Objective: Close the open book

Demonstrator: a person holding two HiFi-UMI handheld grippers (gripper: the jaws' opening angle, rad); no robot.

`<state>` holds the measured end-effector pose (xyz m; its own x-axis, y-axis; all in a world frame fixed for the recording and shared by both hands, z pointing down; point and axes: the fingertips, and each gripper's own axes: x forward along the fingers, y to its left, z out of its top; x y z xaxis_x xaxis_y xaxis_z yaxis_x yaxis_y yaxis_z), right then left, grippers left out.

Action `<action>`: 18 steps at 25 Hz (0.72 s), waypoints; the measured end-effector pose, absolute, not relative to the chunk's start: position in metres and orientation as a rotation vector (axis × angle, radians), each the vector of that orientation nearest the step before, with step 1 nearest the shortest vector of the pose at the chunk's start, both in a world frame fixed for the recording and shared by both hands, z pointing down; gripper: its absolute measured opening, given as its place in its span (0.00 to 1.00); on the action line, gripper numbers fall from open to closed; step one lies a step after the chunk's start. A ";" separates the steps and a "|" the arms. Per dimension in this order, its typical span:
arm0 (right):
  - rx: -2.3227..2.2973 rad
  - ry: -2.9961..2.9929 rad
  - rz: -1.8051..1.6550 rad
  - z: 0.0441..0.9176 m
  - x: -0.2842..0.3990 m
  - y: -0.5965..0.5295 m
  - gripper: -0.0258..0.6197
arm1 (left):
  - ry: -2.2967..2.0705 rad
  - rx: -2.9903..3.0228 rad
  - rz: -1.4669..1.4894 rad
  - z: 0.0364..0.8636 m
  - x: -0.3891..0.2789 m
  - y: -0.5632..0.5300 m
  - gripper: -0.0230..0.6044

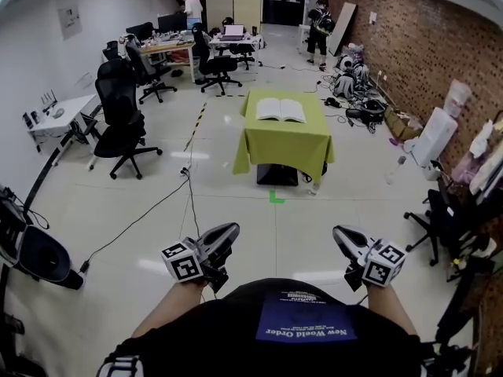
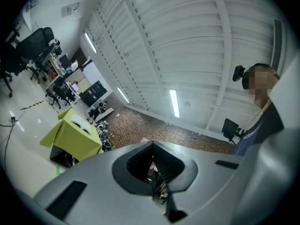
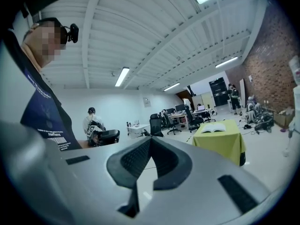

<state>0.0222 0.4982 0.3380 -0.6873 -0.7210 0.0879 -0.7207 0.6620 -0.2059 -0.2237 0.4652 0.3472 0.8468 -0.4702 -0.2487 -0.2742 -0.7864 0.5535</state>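
The open book (image 1: 280, 110) lies flat with white pages up on a small table under a green cloth (image 1: 283, 146), far ahead in the middle of the room. Both grippers are held low near the person's body, well short of the table. My left gripper (image 1: 226, 232) is shut and holds nothing. My right gripper (image 1: 339, 235) is shut and empty too. The left gripper view tilts up to the ceiling over the shut left gripper (image 2: 152, 146), with the book (image 2: 80, 124) small at the left. In the right gripper view the book (image 3: 213, 128) lies beyond the shut right gripper (image 3: 150, 140).
Black office chairs (image 1: 122, 124) stand to the left, and a cable (image 1: 189, 179) runs over the floor toward me. A green tape mark (image 1: 275, 198) lies before the table. Clutter lines the brick wall (image 1: 409, 45) at right. Desks and people are at the back.
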 end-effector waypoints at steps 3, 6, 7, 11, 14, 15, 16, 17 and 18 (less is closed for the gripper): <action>-1.264 2.837 -0.363 0.340 0.002 0.474 0.02 | -0.527 2.527 -0.496 0.346 -0.245 0.439 0.04; -1.274 2.832 -0.380 0.348 -0.016 0.452 0.02 | -0.525 2.526 -0.491 0.352 -0.260 0.412 0.04; -1.276 2.833 -0.394 0.351 -0.019 0.445 0.02 | -0.525 2.519 -0.494 0.354 -0.262 0.405 0.04; -1.269 2.852 -0.427 0.353 -0.019 0.414 0.02 | -0.534 2.503 -0.498 0.356 -0.262 0.382 0.04; -1.235 2.851 -0.434 0.352 -0.017 0.383 0.02 | -0.575 2.486 -0.490 0.360 -0.263 0.360 0.04; -1.221 2.853 -0.430 0.351 -0.014 0.372 0.02 | -0.588 2.483 -0.489 0.362 -0.261 0.353 0.04; -1.207 2.855 -0.424 0.350 -0.010 0.361 0.02 | -0.601 2.483 -0.489 0.363 -0.258 0.347 0.04; -1.191 2.859 -0.416 0.348 -0.004 0.349 0.02 | -0.617 2.487 -0.490 0.363 -0.253 0.340 0.04; -1.173 2.864 -0.407 0.346 0.003 0.337 0.02 | -0.639 2.491 -0.496 0.362 -0.249 0.332 0.04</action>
